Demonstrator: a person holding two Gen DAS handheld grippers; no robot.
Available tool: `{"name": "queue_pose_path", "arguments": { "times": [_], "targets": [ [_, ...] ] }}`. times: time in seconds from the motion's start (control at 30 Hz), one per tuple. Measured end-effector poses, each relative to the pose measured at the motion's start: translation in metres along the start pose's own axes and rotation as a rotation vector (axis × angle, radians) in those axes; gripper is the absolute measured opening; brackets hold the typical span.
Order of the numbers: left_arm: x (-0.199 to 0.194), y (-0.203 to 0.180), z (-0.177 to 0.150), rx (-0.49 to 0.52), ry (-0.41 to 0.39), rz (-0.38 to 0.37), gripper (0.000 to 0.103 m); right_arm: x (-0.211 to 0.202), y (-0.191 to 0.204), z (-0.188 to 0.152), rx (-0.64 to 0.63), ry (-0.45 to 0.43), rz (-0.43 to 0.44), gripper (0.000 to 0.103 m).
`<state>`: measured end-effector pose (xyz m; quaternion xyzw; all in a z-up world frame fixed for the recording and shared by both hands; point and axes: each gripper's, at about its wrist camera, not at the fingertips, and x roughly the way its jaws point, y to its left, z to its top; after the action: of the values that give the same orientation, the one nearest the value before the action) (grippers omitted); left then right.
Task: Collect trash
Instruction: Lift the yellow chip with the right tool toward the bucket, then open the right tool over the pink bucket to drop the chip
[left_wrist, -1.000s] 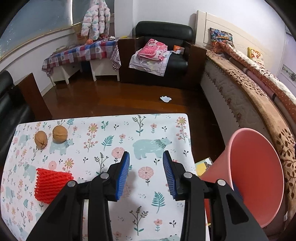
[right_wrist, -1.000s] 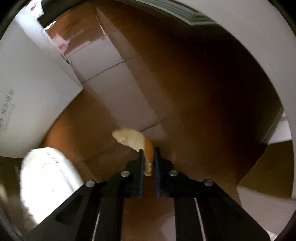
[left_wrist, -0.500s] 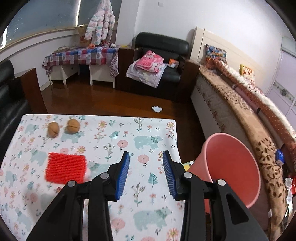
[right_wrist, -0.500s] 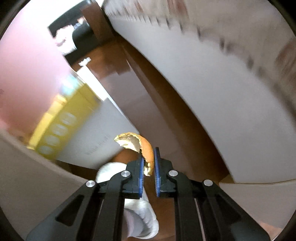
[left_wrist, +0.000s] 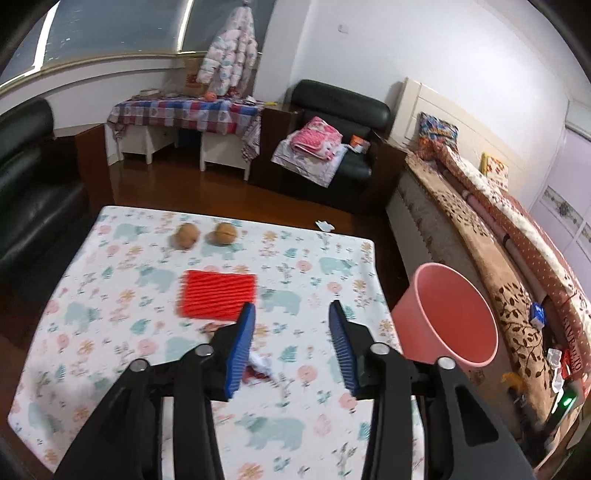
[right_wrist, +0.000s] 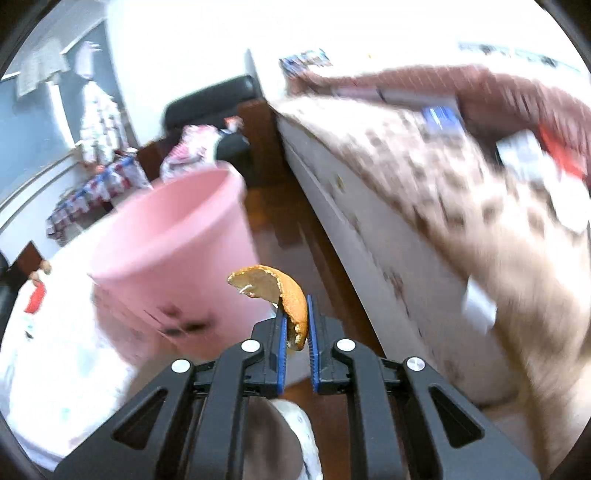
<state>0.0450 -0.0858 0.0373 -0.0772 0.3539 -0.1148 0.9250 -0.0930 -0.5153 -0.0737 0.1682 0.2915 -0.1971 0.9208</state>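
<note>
My right gripper (right_wrist: 295, 317) is shut on a curled orange peel (right_wrist: 280, 291) and holds it in the air just right of the pink bin (right_wrist: 173, 251). The view is blurred. My left gripper (left_wrist: 291, 332) is open and empty above the floral tablecloth (left_wrist: 110, 295). On the cloth lie a red foam net (left_wrist: 218, 295), two walnuts (left_wrist: 186, 236) (left_wrist: 226, 232) and a small red-and-white wrapper (left_wrist: 260, 365) between my fingers. The pink bin (left_wrist: 447, 314) stands at the table's right edge.
A bed with a brown floral blanket (left_wrist: 480, 229) runs along the right. A black armchair with folded clothes (left_wrist: 325, 147) and a checked side table (left_wrist: 184, 114) stand at the back. A white scrap (left_wrist: 324, 225) lies on the wooden floor. A black sofa (left_wrist: 29, 177) is at left.
My right gripper has risen from floor level with the peel up to beside the pink bin. My left gripper has pulled back and higher, so more of the table shows.
</note>
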Motion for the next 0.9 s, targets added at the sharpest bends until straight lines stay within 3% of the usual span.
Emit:
{"name": "queue_pose_path", "arguments": {
  "times": [0.13,0.3,0.6,0.77,0.83,0.9],
  "targets": [
    [-0.029,0.031,-0.004,-0.024,-0.031,0.019,0.049,-0.022,0.033,0.045,-0.072,-0.053,0.049,0.010],
    [-0.053,0.063,-0.014,-0.025,-0.034,0.046,0.056,-0.014,0.084,0.077,-0.132,-0.029,0.102,0.010],
    [-0.048,0.100,-0.031,-0.069,0.015,0.049,0.057,0.014,0.130,0.085,-0.151,0.061,0.141,0.010],
    [-0.033,0.108,-0.030,-0.087,0.033,0.028,0.057,0.032,0.136,0.086,-0.181,0.089,0.097,0.011],
    [-0.027,0.111,-0.028,-0.095,0.039,0.019,0.057,0.036,0.138,0.088,-0.177,0.099,0.086,0.014],
    [-0.023,0.113,-0.025,-0.100,0.042,0.013,0.057,0.036,0.139,0.090,-0.175,0.099,0.085,0.029]
  ]
}}
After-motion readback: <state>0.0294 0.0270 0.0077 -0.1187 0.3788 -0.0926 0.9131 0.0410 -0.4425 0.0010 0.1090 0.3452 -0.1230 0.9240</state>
